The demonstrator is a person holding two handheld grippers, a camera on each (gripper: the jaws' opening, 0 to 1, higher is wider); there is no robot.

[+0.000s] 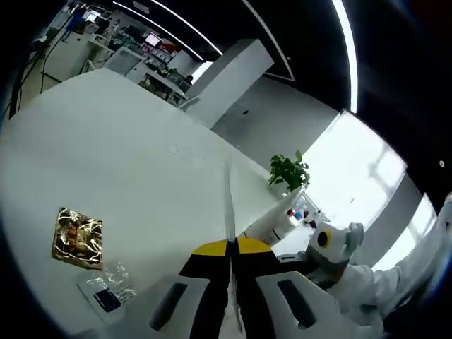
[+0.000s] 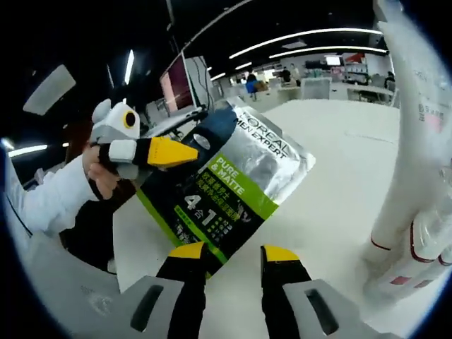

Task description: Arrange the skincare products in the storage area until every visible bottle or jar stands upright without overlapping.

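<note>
A dark, silver and green skincare pouch [image 2: 244, 173] hangs tilted above the white table [image 2: 332, 212]. My left gripper [image 2: 173, 152] comes in from the left of the right gripper view and is shut on the pouch's upper left edge. In the left gripper view the pouch [image 1: 229, 201] shows edge-on as a thin line rising from my left gripper [image 1: 229, 247], whose yellow tips are pressed together. My right gripper [image 2: 233, 254] is open just under the pouch's lower corner, which overlaps its left jaw. Tall white tubes [image 2: 413, 155] stand at the right.
A gold sachet [image 1: 78, 236] and a small clear packet [image 1: 106, 293] lie flat on the table [image 1: 127, 148]. Shorter white tubes with red bands [image 2: 417, 265] stand beside the tall ones. A person's hand and white sleeve [image 2: 63, 194] hold the left gripper. A potted plant [image 1: 288, 171] stands beyond the table's far edge.
</note>
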